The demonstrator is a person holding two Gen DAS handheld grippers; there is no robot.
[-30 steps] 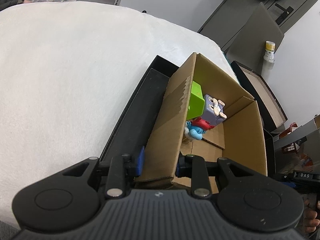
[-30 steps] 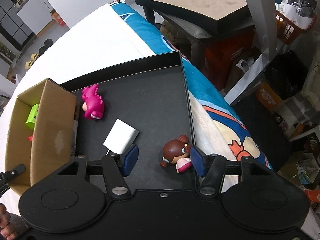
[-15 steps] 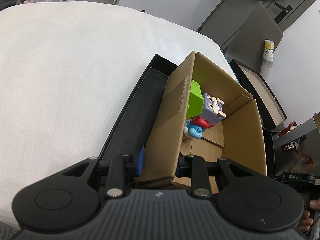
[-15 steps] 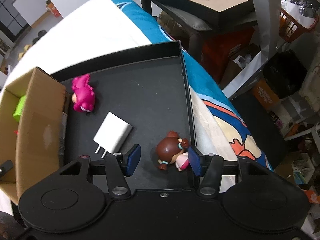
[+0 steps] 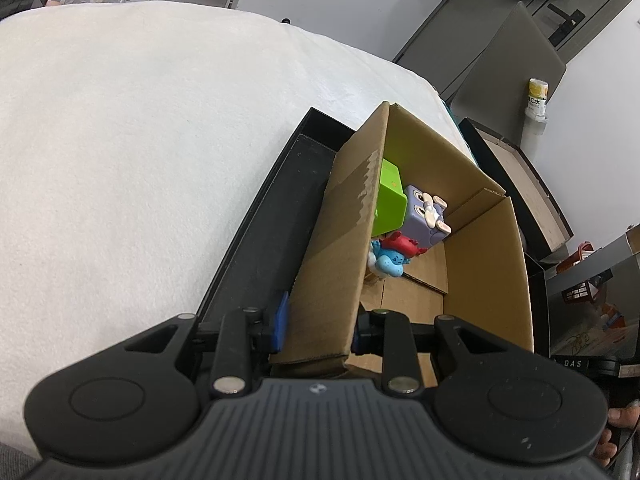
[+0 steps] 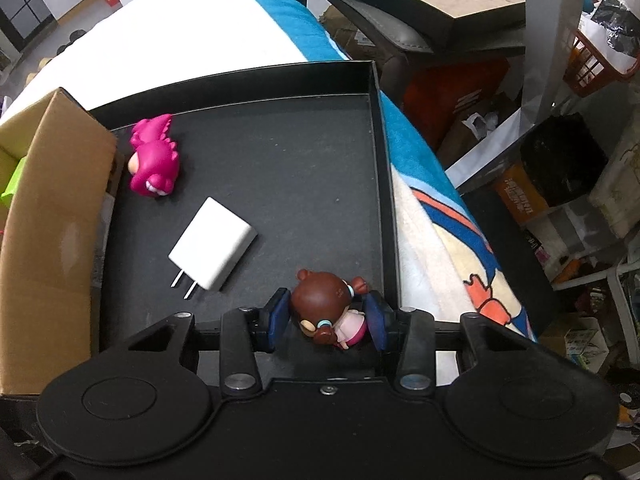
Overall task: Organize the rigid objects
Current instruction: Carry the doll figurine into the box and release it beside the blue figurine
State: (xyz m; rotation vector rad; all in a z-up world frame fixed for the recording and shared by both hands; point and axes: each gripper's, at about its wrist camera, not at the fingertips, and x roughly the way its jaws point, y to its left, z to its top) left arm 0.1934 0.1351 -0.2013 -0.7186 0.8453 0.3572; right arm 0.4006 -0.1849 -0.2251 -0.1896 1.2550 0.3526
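Brown-haired doll clamped in right gripper, jaws just closed, at tray near edge; left gripper clenched on box flap beside tray.

"DAS" stands on a black bar at the right edge.

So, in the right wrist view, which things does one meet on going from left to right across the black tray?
Cardboard box → pink dinosaur figure → white charger → brown-haired doll, between the pads of the right gripper → right wall of the black tray.
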